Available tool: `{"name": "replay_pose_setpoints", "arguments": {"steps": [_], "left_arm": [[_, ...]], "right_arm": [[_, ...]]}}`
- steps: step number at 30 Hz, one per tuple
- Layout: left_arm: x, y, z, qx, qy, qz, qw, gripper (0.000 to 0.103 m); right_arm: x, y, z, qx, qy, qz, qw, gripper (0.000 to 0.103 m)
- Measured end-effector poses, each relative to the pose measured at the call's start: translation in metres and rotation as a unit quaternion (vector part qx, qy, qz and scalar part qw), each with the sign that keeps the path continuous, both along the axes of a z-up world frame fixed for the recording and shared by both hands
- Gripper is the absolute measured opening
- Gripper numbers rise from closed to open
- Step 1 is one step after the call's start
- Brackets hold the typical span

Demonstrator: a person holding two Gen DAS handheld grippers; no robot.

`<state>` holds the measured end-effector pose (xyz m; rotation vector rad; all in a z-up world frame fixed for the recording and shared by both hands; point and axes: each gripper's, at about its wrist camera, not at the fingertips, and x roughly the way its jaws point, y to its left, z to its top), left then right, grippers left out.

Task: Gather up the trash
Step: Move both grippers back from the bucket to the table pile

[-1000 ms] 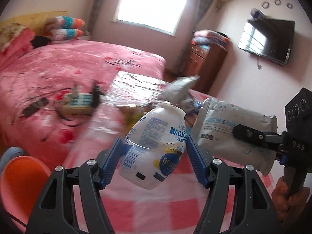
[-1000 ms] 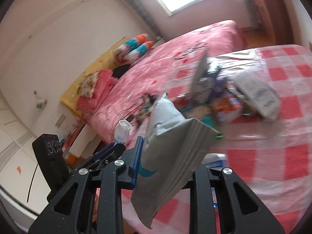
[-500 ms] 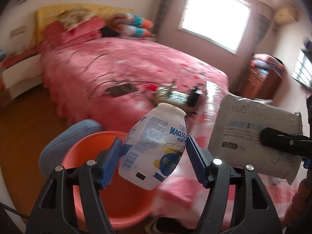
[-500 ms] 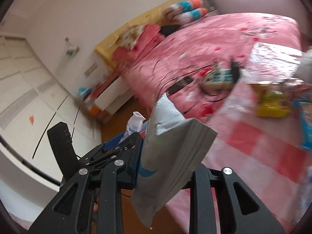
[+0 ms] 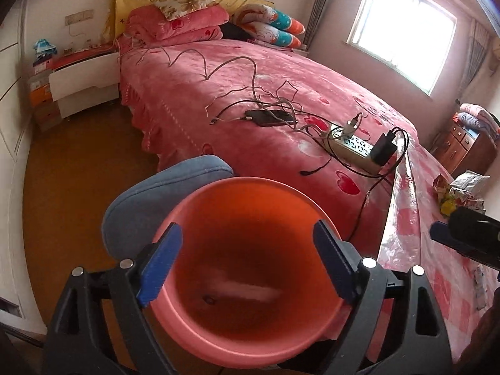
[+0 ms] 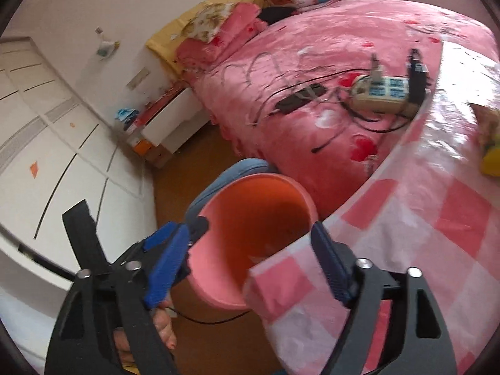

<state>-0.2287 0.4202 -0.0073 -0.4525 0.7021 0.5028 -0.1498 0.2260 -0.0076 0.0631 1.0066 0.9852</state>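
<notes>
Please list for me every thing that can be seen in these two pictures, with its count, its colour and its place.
bucket: one, orange-pink, on the floor beside the table, under both tools; something pale lies blurred at its bottom
cushion: one, blue, behind the bucket
bed: one, pink cover, filling the middle
pillows: several, pink and floral, at the bed's head
phone: one, black, on the bed among cables
power strip: one, beige, near the bed's edge
table: one, pink checked cloth, at right
wrappers: a few, yellow and silver, on the table
nightstand: one, white, beside the bed
left tool: black, blue pads, jaws opening, nothing between them
right tool: same colours, jaws opening, empty
</notes>
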Motion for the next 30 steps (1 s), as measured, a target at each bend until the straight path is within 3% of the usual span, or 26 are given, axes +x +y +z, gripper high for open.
{"name": "replay_pose_setpoints", "arguments": {"steps": [4,14,30], "left_arm": [[0.005,-0.007,0.006,-0.005,-0.004,-0.011,0.9999,0.089],[0.018,-0.049,0.026,-0.015,-0.009,-0.069,0.9974,0.091],[0.037,-0.135,0.057,0.012,-0.008,-0.177,0.9842,0.092]], "right_arm": [[0.004,-0.024,0.007,-0.017,-0.026,-0.049,0.998,0.089],[0.01,-0.092,0.025,-0.036,-0.074,-0.139,0.987,0.09],[0.007,-0.178,0.044,-0.039,-0.123,-0.224,0.966,0.09]]}}
